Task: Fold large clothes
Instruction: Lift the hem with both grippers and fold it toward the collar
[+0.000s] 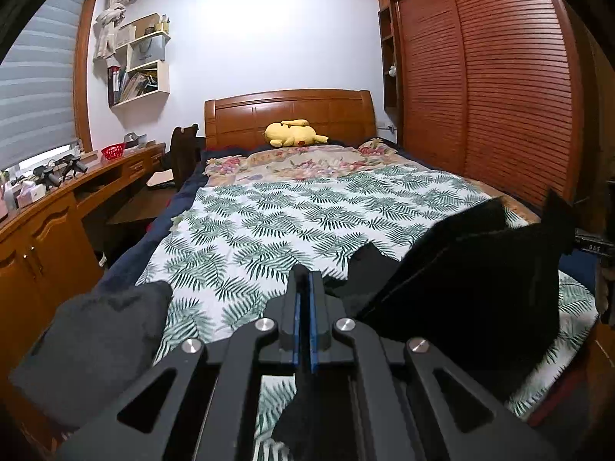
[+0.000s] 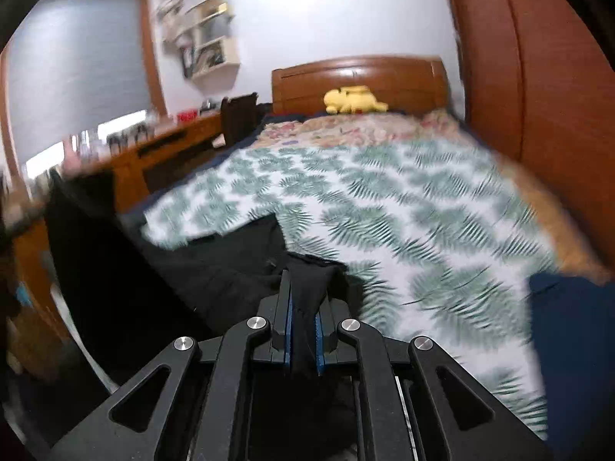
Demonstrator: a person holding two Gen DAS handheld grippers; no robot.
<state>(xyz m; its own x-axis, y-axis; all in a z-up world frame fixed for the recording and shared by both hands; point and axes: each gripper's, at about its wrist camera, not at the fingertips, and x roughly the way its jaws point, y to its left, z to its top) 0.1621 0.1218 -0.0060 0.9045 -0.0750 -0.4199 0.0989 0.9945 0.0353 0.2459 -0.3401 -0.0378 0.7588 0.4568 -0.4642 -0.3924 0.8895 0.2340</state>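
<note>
Black fabric is what you are handling: a large black garment (image 1: pixel 461 288), stretched between your two grippers above the foot of the bed (image 1: pixel 307 207). In the left wrist view it fills the lower right of the frame as a taut, raised panel with a stitched hem; in the right wrist view it runs from the centre to the left edge, partly draped on the fern-print bedspread (image 2: pixel 403 211).

Finger state:
- Left gripper (image 1: pixel 305 307): fingers closed almost pad to pad. A thin strip of black cloth emerges behind the pads at the lower centre of the frame, so it appears to grip one thin layer.
- Right gripper (image 2: pixel 303 307): fingers nearly closed on a thicker bunch of the same cloth, which shows plainly between the blue pads.

Step in hand: judged from the lifted, spread cloth, you are carrying a held edge across the bed, either to lay the garment flat or to bring one half over the other. Which one cannot be told from these views. The right wrist view is motion-blurred.

Next move calls for:
- Keep both grips firm and the span between them taut.
- Lower both corners together onto the bedspread, aligned edge to edge.
- Release only once the cloth lies flat.
- Keep clear of the dark grey bundle (image 1: pixel 100 345) at lower left in the left wrist view.
</note>
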